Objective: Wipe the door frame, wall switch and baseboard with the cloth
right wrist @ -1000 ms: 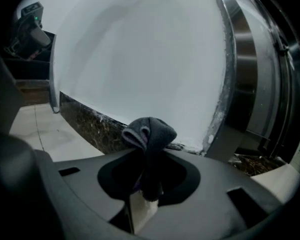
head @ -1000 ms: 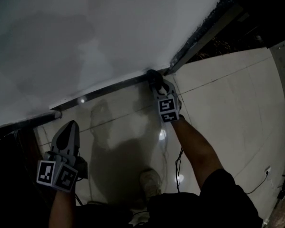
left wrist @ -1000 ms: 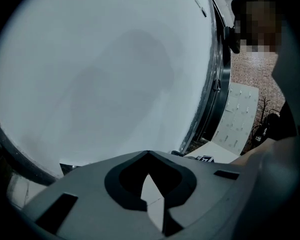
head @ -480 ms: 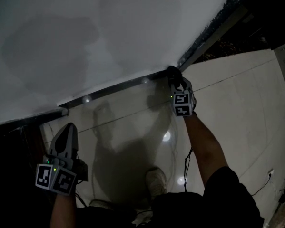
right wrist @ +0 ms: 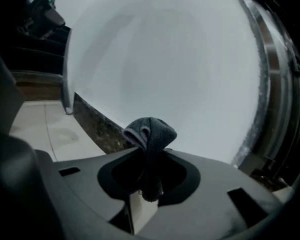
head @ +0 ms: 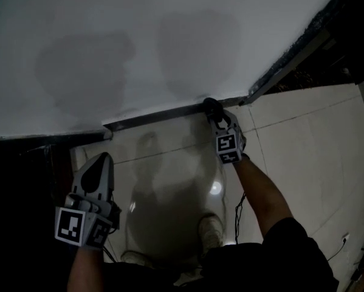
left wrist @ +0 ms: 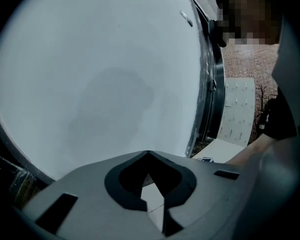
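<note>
Our soft dark grey cloth (right wrist: 150, 130) sits bunched at the right end of the dark baseboard strip (right wrist: 94, 120). It looks light and limp, so a pinched fold should hold. The right gripper (right wrist: 148, 159) clamps it. The left gripper (left wrist: 148, 154), well back from the baseboard, is closed and empty. We see no containers.

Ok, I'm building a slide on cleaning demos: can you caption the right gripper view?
Right gripper clamps a grey cloth close to the dark baseboard below a white wall.

ahead: wall (head: 169, 29) and baseboard (head: 151, 117) block | right: door frame (head: 291, 58) blocks | free: open tiled floor (head: 303, 139)
</note>
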The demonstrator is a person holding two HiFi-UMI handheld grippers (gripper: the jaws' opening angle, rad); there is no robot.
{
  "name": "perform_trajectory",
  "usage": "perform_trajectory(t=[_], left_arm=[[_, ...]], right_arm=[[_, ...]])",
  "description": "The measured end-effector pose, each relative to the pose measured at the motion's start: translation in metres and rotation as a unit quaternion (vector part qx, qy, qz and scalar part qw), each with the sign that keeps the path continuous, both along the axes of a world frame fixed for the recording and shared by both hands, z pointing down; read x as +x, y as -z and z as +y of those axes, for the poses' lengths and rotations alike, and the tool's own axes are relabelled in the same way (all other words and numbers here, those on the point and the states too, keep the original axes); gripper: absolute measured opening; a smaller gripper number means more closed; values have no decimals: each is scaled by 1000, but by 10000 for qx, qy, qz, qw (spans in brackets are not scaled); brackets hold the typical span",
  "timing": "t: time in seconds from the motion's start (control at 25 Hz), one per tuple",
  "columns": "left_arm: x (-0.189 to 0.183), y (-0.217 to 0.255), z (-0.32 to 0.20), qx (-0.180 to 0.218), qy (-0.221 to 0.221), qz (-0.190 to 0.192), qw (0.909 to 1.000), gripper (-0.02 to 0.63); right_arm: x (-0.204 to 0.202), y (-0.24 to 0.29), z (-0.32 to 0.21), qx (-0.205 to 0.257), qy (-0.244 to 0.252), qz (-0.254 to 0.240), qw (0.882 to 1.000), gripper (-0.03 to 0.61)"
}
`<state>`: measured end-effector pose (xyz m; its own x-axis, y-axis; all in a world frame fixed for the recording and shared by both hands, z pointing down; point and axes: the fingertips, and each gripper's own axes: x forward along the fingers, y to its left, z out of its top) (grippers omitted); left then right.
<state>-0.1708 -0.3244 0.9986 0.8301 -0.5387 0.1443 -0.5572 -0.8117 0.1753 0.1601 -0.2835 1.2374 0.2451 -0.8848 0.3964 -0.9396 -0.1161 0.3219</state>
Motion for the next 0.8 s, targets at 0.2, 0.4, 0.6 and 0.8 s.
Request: perform_trajectory(t=[0.2, 0.4, 0.6, 0.8], left_arm=[[-44, 10, 8, -263, 74, 45, 9996, -8], [-88, 19, -1, -236, 318, 301, 9988, -8], [-126, 23, -10, -581, 565, 637, 9947, -8], [-138, 28, -23, -914, 776, 1263, 9847, -8]], right_arm=[[-106, 25, -45, 223, 623, -424, 9969, 84], [-200, 27, -87, 337, 1271, -671, 9890, 84], [-286, 8, -104, 182, 1805, -944, 9789, 84], [-341, -13, -124, -194, 2363, -711, 9689, 84]])
